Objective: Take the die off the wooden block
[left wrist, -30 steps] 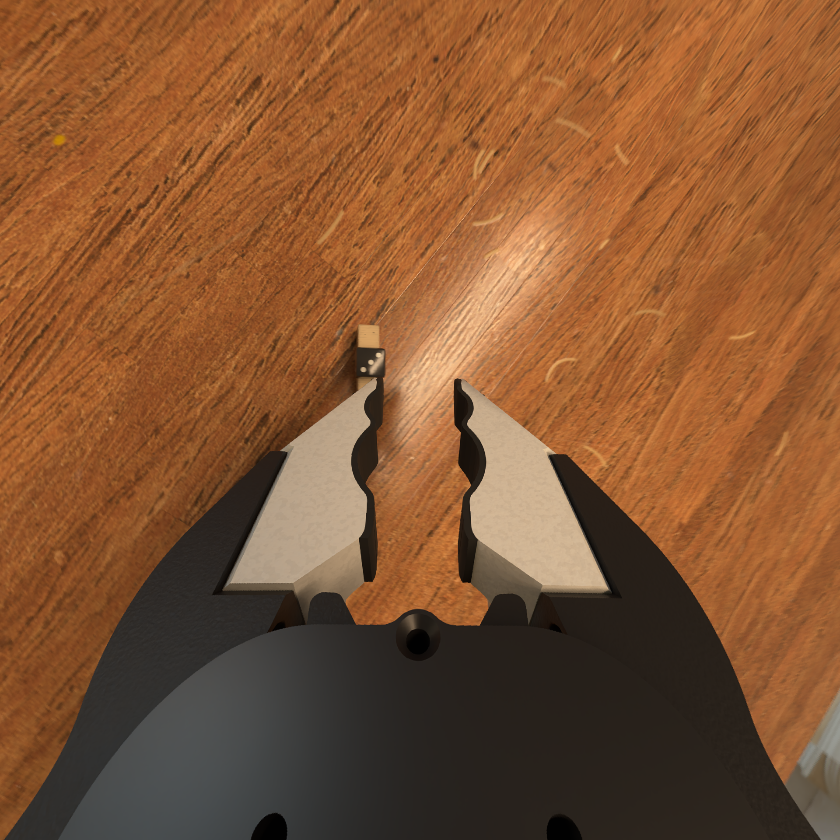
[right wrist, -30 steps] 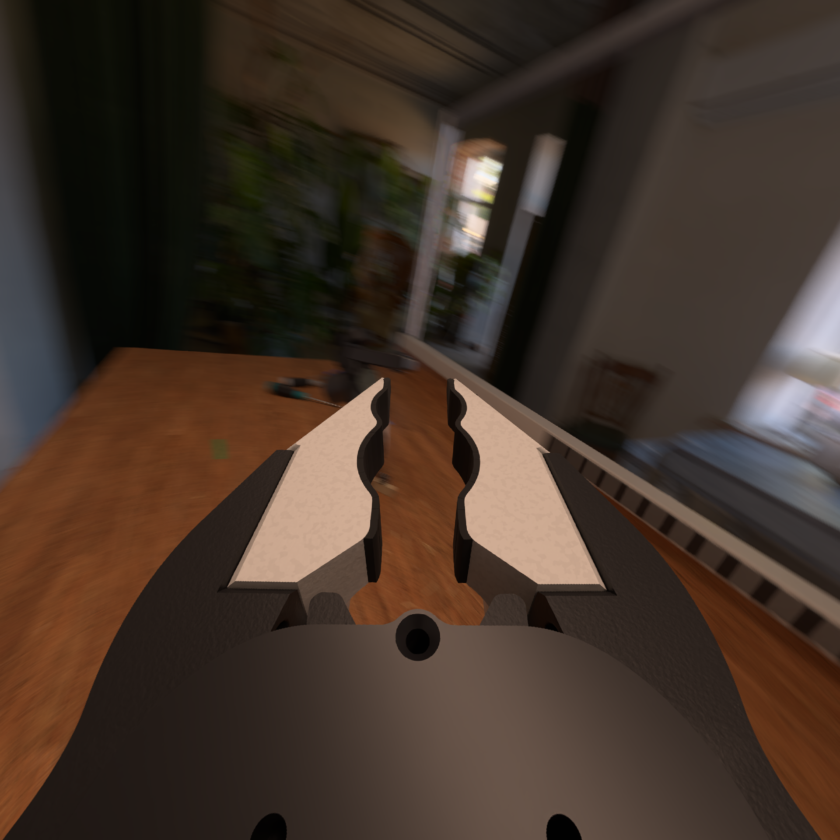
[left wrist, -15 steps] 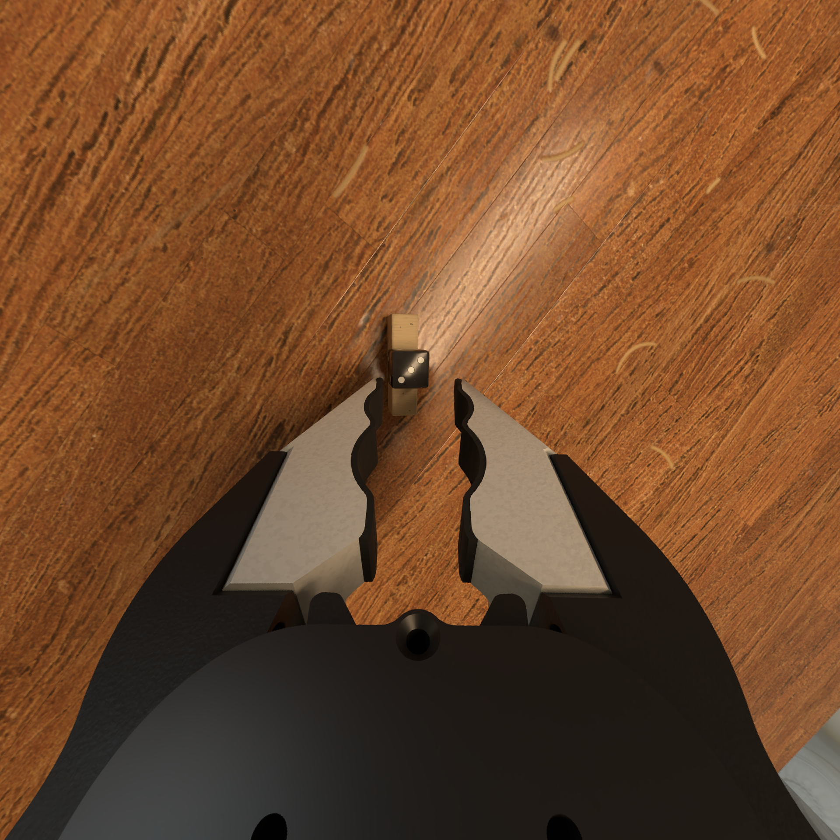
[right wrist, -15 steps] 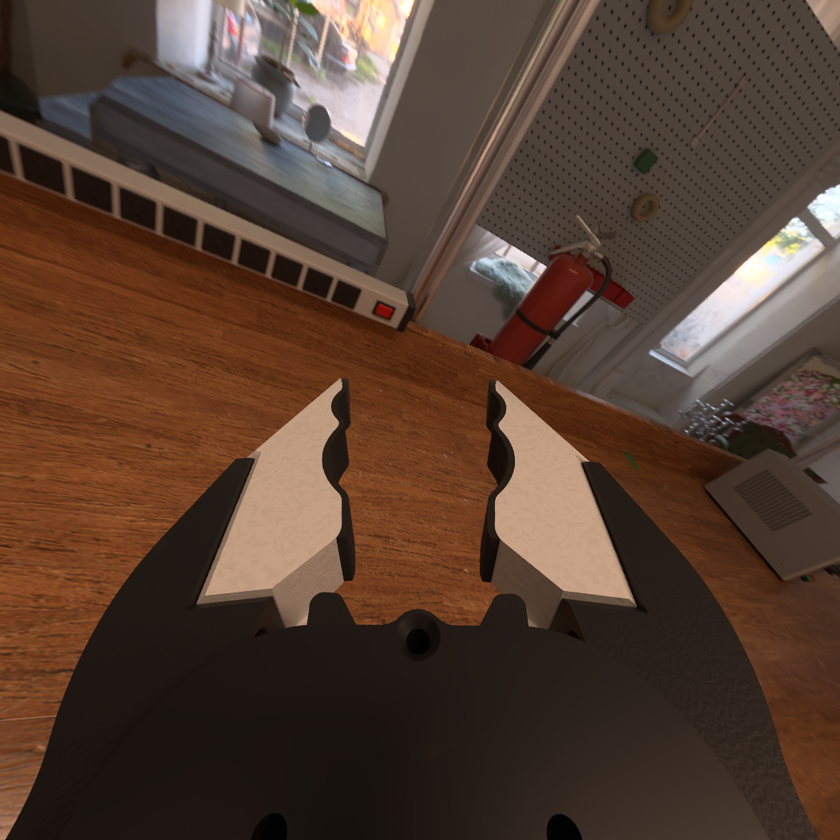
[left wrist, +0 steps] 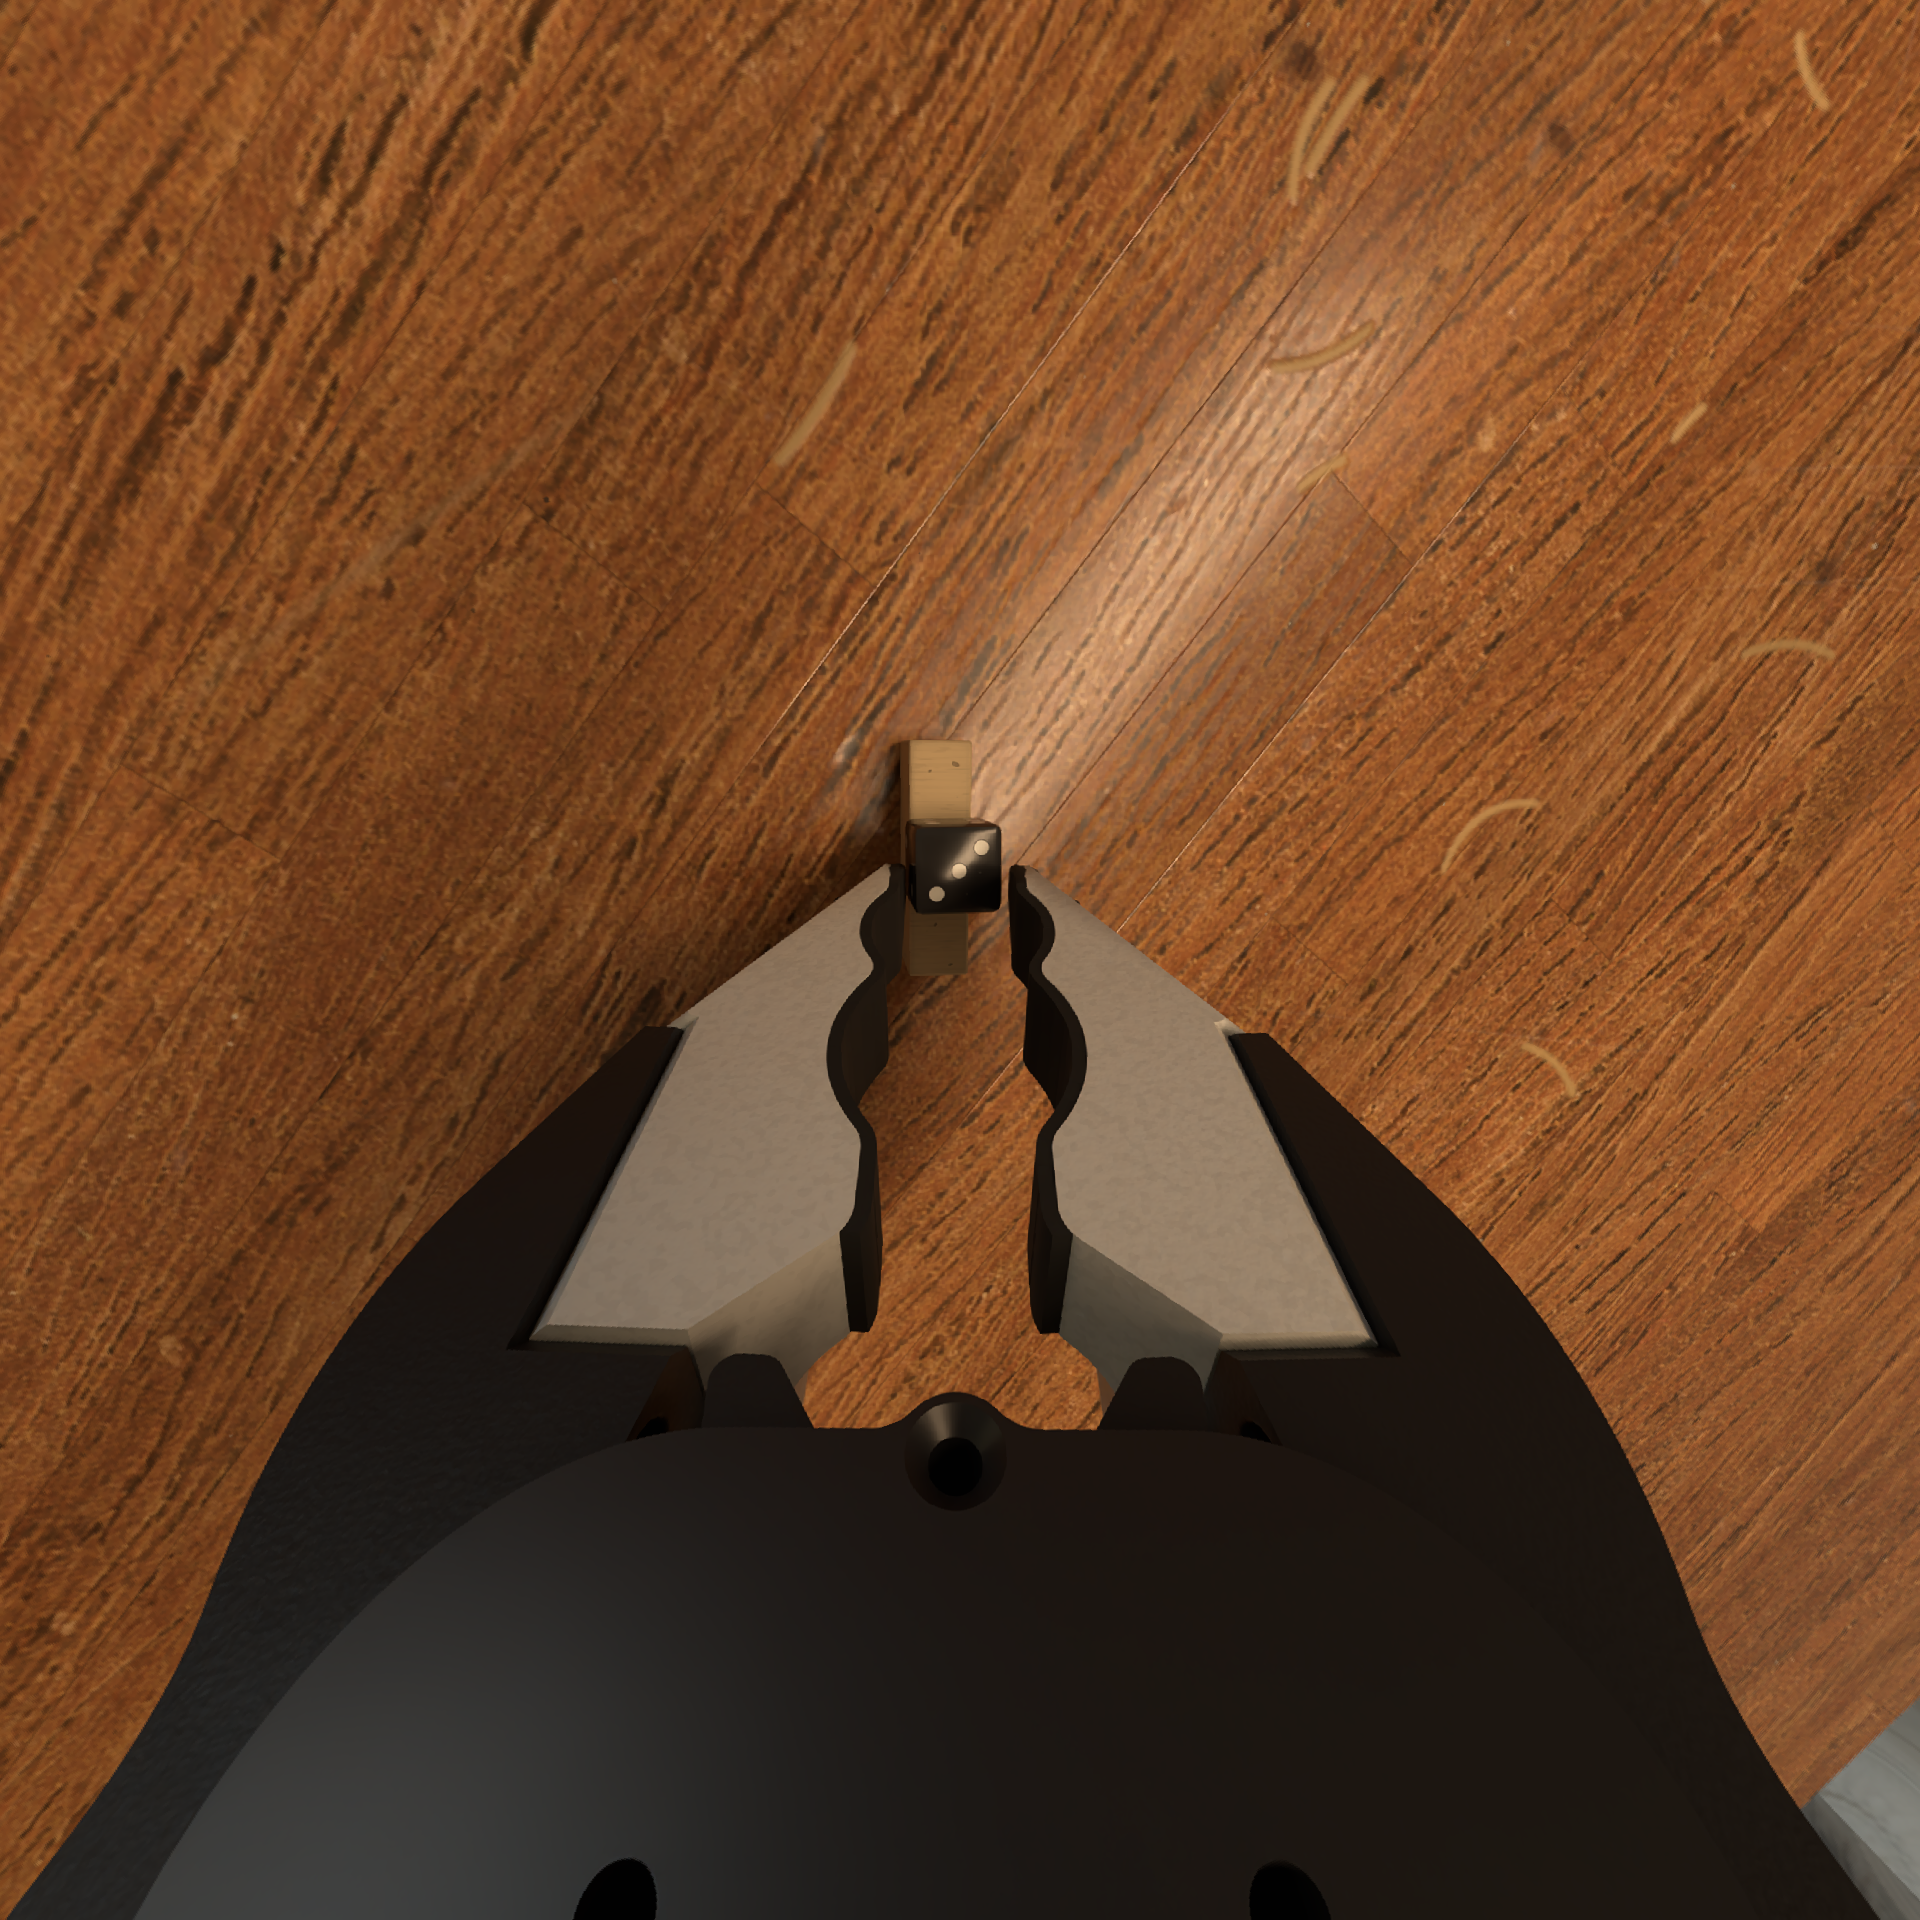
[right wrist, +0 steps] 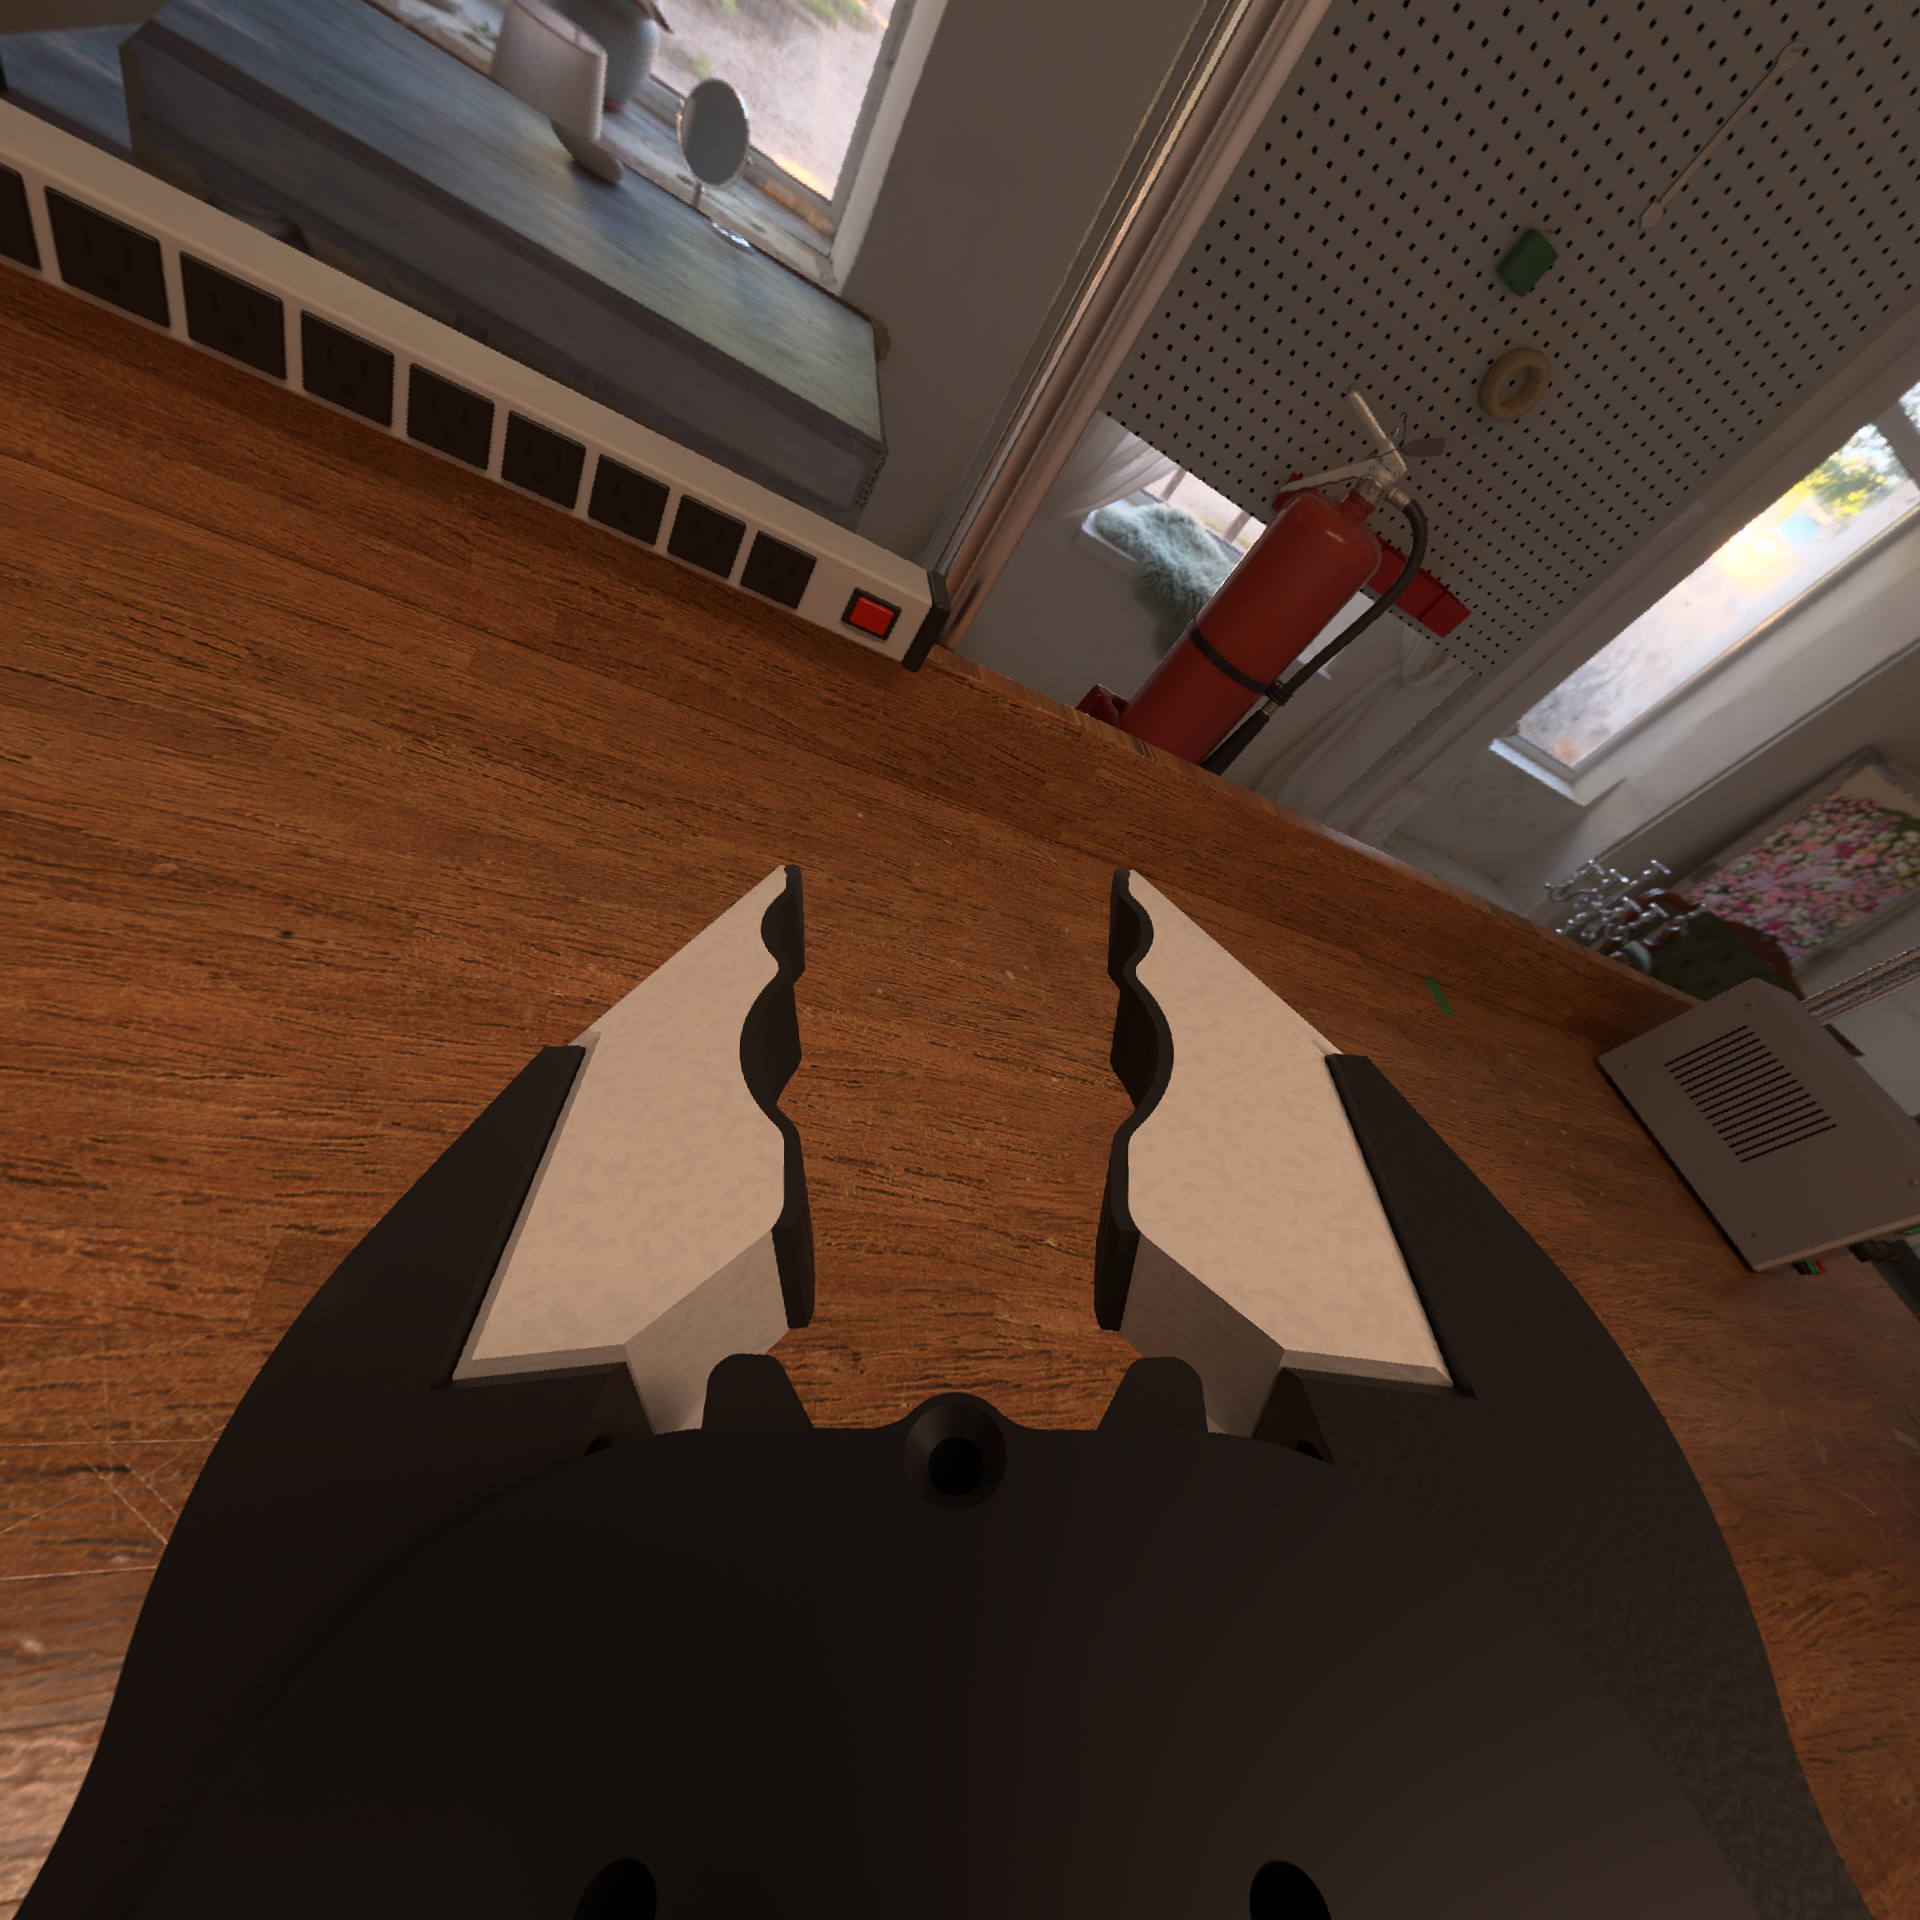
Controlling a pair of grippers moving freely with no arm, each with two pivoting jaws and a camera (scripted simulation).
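In the left wrist view a small black die (left wrist: 954, 868) with three white pips on top sits on a narrow light wooden block (left wrist: 938, 774) that lies on the wooden table (left wrist: 520, 416). My left gripper (left wrist: 955, 875) looks straight down. Its two fingertips flank the die on either side. The left fingertip (left wrist: 891, 883) meets the die's edge, and a thin gap shows at the right one. The near end of the block shows between the fingers. My right gripper (right wrist: 956, 883) is open and empty, low over bare table; the die and the block do not show in its view.
In the right wrist view a white power strip (right wrist: 499, 436) runs along the table's far edge and a grey vented box (right wrist: 1756, 1122) lies at the right. A red fire extinguisher (right wrist: 1268, 613) stands beyond the table. A pale floor patch (left wrist: 1870, 1808) shows past the table edge.
My left gripper has moved forward and down over the die, now centred between its tips, and its jaws have narrowed. My right gripper swung round, then opened wider and settled.
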